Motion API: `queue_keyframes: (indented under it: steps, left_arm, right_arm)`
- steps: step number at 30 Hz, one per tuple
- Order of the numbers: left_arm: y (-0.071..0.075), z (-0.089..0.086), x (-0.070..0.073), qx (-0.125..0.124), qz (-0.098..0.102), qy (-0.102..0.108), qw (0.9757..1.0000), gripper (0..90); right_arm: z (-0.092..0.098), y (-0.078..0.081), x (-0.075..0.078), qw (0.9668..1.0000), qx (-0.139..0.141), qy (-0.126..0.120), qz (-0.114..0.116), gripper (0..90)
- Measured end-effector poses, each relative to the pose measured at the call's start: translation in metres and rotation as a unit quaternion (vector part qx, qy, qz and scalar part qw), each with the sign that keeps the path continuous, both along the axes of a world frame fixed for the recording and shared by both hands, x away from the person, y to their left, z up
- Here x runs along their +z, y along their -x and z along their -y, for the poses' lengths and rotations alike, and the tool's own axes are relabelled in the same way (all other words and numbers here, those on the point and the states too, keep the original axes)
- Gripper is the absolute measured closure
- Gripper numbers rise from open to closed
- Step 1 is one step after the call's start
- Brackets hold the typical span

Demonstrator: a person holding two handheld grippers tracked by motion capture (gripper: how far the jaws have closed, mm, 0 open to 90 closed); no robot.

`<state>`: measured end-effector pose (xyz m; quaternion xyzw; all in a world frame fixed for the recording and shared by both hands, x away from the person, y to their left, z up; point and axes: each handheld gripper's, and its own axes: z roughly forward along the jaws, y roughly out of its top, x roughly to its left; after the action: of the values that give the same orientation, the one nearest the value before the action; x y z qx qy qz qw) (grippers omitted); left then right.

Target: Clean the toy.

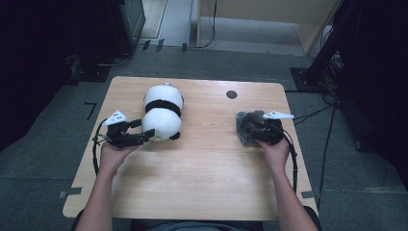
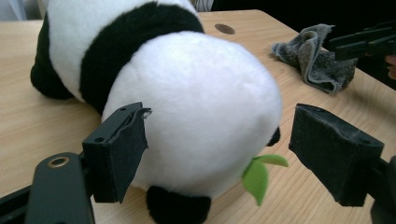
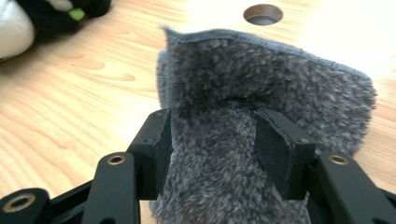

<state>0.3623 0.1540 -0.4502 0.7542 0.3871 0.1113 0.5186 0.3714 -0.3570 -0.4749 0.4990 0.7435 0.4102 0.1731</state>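
A plush black-and-white toy panda (image 1: 163, 113) lies left of the round hole (image 1: 231, 94) in the wooden table (image 1: 192, 168); a crumpled grey fleece cloth (image 3: 261, 140) lies below-right of it. The left gripper (image 2: 217, 154) stands apart around the panda's rump; the right gripper (image 3: 212, 149) flanks a cloth fold, whether pinching it I cannot tell. Both look light, soft and squashy; take the cloth at a bunched ridge, the panda at its waist.

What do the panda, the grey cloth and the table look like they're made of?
Panda: soft plush, short fuzzy black-and-white pile; the green leaf looks like felt. Cloth: thick fluffy pile with a stitched hem, probably microfibre or terry. Table: pale wood grain, smooth and slightly glossy, likely laminate.
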Motion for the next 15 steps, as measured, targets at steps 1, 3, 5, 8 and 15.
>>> queue_keyframes:
  steps: [1,3,5,8,15]
  left_arm:
    - [0.001,0.001,0.002,-0.001,0.004,0.001,1.0000,18.9]
    - [0.004,0.003,0.007,-0.001,0.016,0.007,0.9999,19.0]
    - [0.006,0.007,0.012,-0.007,0.024,0.023,0.9994,19.5]
    - [0.009,0.014,0.017,-0.014,0.033,0.031,0.9989,21.9]
    - [0.011,0.035,0.014,-0.033,0.039,0.005,0.9987,22.2]
  right_arm:
    - [-0.001,0.001,0.001,1.0000,0.003,0.000,0.000,46.7]
    - [-0.004,0.003,0.003,1.0000,0.009,-0.004,0.001,46.7]
    - [-0.007,0.006,0.004,0.9999,0.015,-0.006,0.004,46.7]
    - [-0.013,0.011,0.007,0.9996,0.026,-0.008,0.009,46.7]
    - [-0.029,0.016,0.009,0.9986,0.048,-0.013,0.015,46.7]
